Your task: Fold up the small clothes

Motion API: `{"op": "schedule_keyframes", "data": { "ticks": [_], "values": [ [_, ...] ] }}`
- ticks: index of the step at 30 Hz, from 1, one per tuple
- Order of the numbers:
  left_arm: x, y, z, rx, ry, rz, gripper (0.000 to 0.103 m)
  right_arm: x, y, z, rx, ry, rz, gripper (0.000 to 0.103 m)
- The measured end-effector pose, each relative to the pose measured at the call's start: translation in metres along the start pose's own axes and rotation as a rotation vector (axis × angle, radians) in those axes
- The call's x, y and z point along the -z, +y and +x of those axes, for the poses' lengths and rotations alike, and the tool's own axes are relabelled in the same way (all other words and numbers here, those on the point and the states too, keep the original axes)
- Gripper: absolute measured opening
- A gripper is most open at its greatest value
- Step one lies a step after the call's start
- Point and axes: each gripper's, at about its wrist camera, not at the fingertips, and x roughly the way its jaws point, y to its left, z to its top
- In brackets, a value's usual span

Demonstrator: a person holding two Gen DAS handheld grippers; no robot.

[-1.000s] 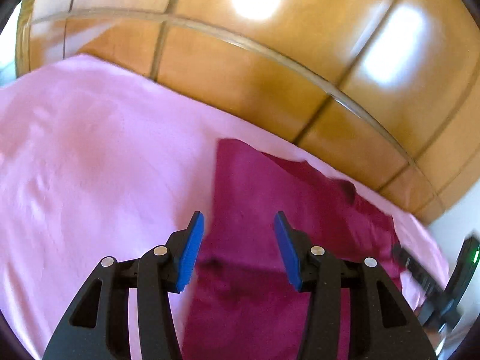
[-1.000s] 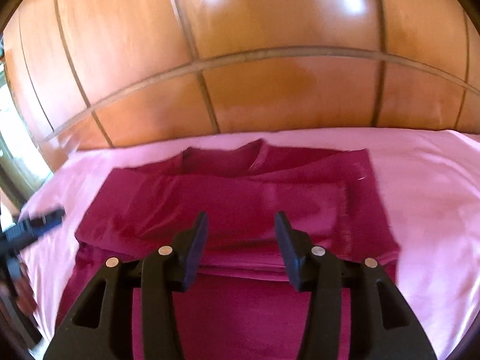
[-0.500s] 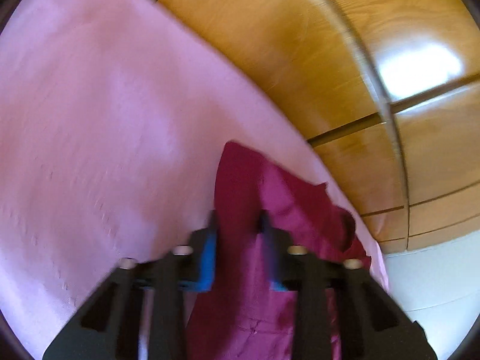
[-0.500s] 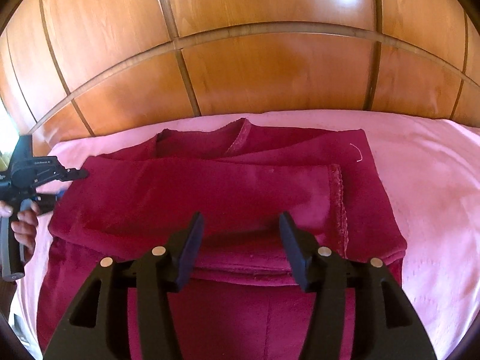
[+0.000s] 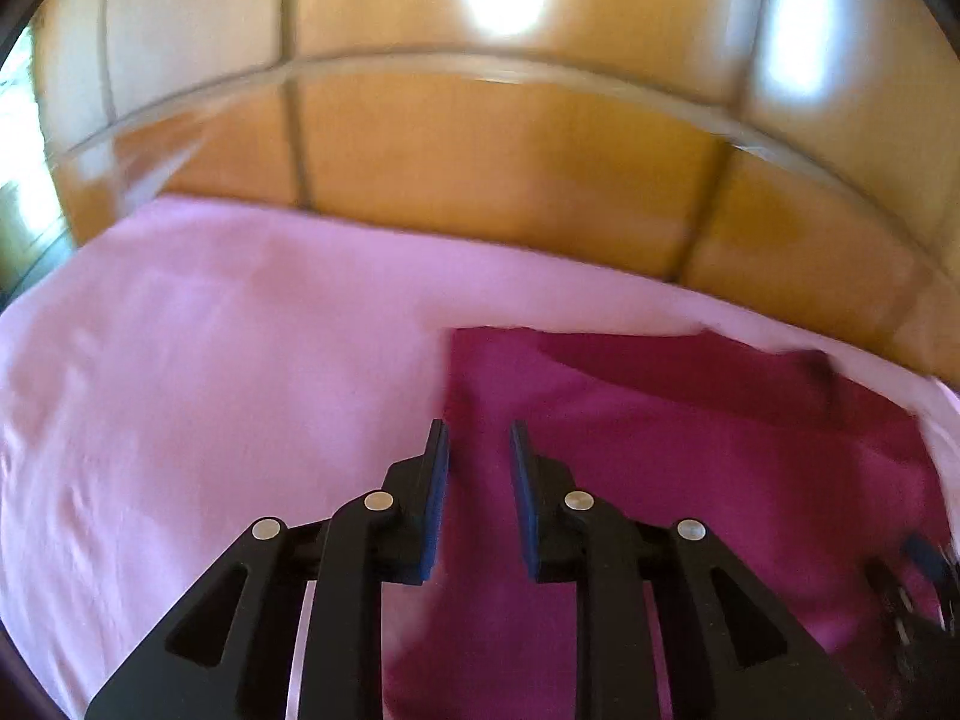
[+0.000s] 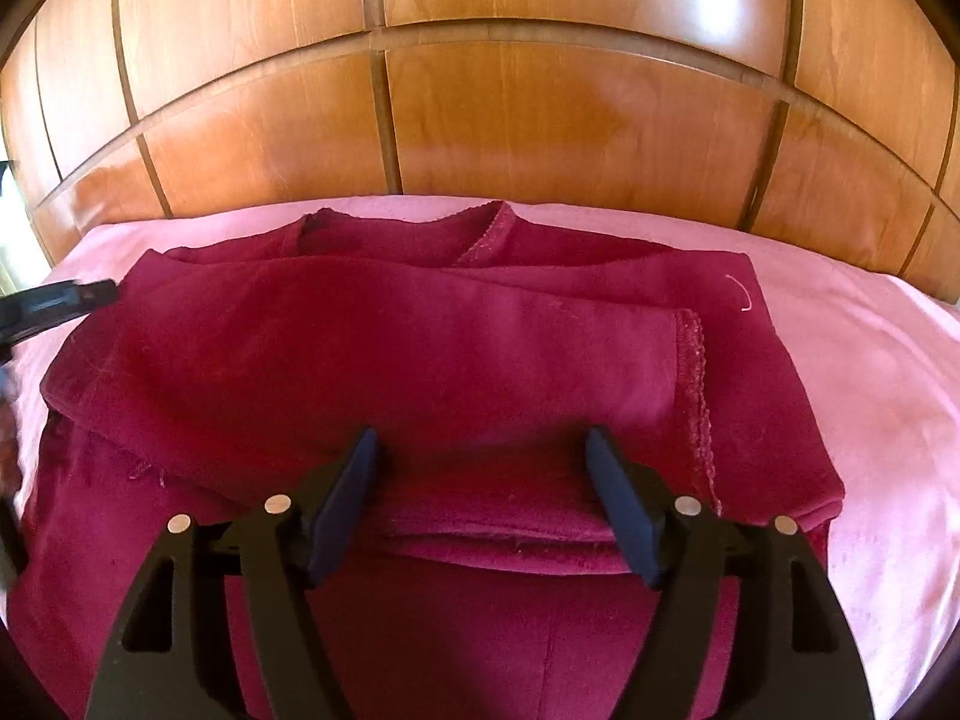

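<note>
The maroon garment (image 6: 420, 360), sleeves folded in, lies on the pink bed (image 6: 870, 390), its long axis toward the headboard; right hand-held gripper (image 6: 480, 462) opens empty over its middle, left hand-held gripper (image 5: 477, 450) opens empty at its left edge.

We hold our left gripper (image 5: 477, 444) low in the centre of the left wrist view, tilted downward, its blue-padded fingers (image 5: 437, 480) close together with a narrow gap; the jaws are opening and nothing is pinched between the pads. Our right gripper (image 6: 483, 450) sits low in the centre of its own view, also angled down, its dark fingers (image 6: 348, 498) spread wide and opening, with nothing pressed between them. The left gripper's tip pokes in at that view's left edge.
</note>
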Motion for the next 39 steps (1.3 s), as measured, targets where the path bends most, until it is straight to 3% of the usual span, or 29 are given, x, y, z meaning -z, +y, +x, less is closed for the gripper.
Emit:
{"op": "schedule_keyframes", "data": {
  "ticks": [3,6,11,18,23,27,30,39],
  "values": [
    [0.036,-0.021,-0.024,0.047,-0.001,0.104,0.042,0.000,0.000,-0.001,-0.001,-0.006,0.002,0.072],
    [0.062,-0.036,-0.013,-0.022,0.043,0.188,0.047,0.001,0.000,0.000,-0.005,-0.012,0.005,0.073],
    [0.058,-0.038,-0.004,-0.042,0.038,0.138,0.047,0.001,-0.001,0.001,-0.009,-0.017,0.008,0.073],
    [0.061,-0.033,-0.036,-0.016,0.001,0.065,0.047,0.002,-0.002,0.000,-0.017,-0.020,0.014,0.073],
    [0.066,-0.031,-0.063,-0.009,-0.032,0.060,0.047,0.001,-0.003,-0.003,-0.016,-0.019,0.017,0.075],
    [0.068,-0.025,-0.077,-0.005,-0.046,0.048,0.047,0.000,-0.001,-0.017,-0.008,-0.018,0.014,0.085],
    [0.070,-0.022,-0.083,-0.010,-0.063,0.046,0.057,0.002,0.000,-0.032,-0.023,-0.036,0.022,0.086],
    [0.073,-0.023,-0.079,-0.007,-0.059,0.052,0.057,0.004,0.002,-0.039,-0.012,-0.043,0.014,0.086]
  ]
}}
